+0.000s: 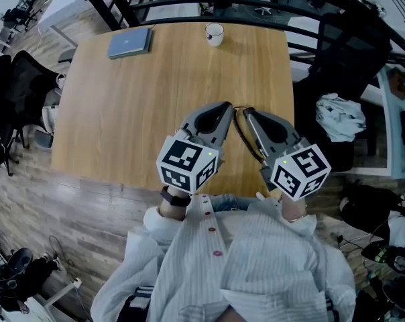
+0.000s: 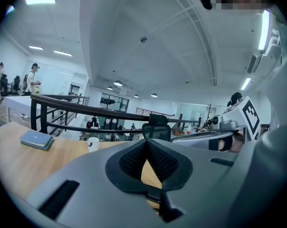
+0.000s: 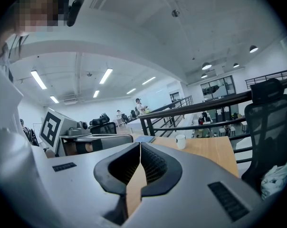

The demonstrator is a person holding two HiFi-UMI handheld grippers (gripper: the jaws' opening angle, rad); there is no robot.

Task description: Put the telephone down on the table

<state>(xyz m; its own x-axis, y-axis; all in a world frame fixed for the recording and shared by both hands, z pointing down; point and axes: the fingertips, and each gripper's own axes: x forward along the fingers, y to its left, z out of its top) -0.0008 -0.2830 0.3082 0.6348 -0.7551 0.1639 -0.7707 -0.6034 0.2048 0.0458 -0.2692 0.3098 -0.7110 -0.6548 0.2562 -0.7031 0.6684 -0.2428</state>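
Note:
No telephone shows in any view. My left gripper [image 1: 228,104] is held low over the near edge of the wooden table [image 1: 122,113], close to the person's body. Its jaws are shut tip to tip with nothing between them [image 2: 146,144]. Right beside it, my right gripper [image 1: 245,111] points the same way, also shut and empty [image 3: 140,146]. The two tips nearly touch each other above the tabletop. A thin dark line curves along the right gripper's inner side; I cannot tell what it is.
A white cup [image 1: 214,33] stands at the table's far edge, and a blue-grey book [image 1: 130,43] lies at the far left corner. A black railing [image 1: 189,5] runs behind the table. Black chairs stand at the left [image 1: 15,92] and right [image 1: 350,52], with white cloth [image 1: 340,116] nearby.

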